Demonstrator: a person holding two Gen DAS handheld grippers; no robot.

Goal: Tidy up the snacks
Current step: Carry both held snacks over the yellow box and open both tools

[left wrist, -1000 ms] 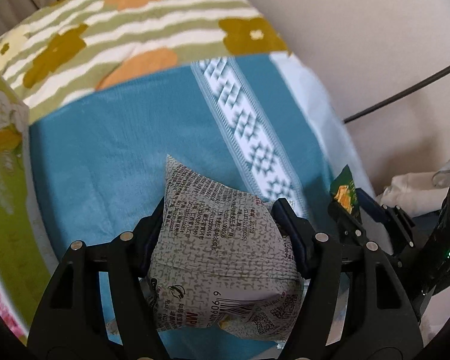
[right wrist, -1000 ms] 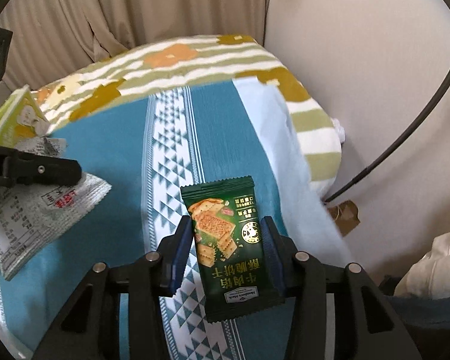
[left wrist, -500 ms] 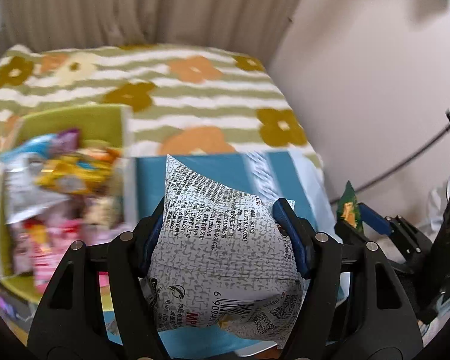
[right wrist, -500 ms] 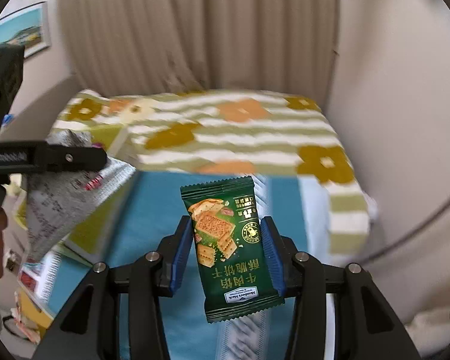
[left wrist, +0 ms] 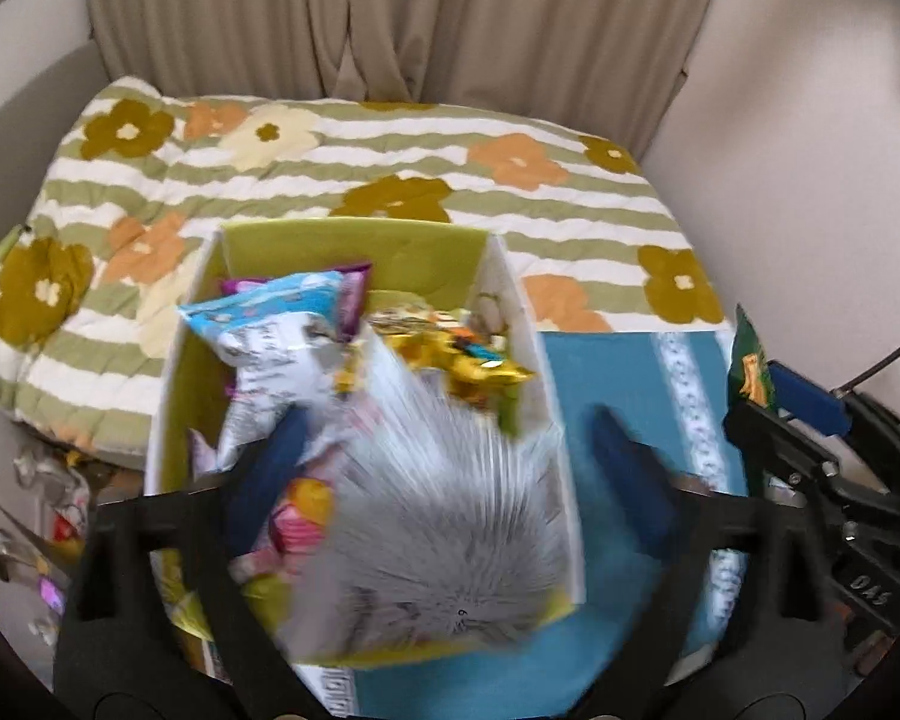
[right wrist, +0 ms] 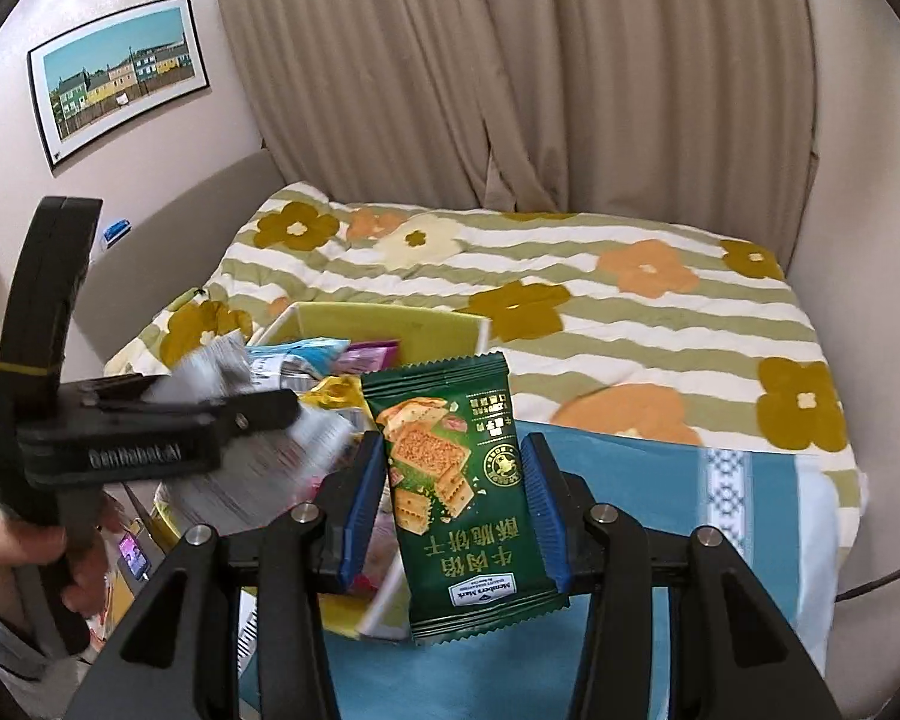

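A yellow-green box full of snack packets stands on the bed. My left gripper hangs over it, and its jaws are opening, the blue pads spread wide. The grey-white printed packet is a blur between them, touching neither pad, over the box's near end. My right gripper is shut on an upright dark green biscuit packet, held just right of the box. The left gripper and the blurred packet show at the right wrist view's left.
A striped floral quilt covers the bed, with a blue patterned cloth under the box's right side. Beige curtains hang behind. A framed picture is on the left wall. Loose wrappers lie at lower left.
Both grippers have risen and swung left until the box is in front. The left jaws have sprung apart and let go of the grey-white packet. The right still grips the green packet.
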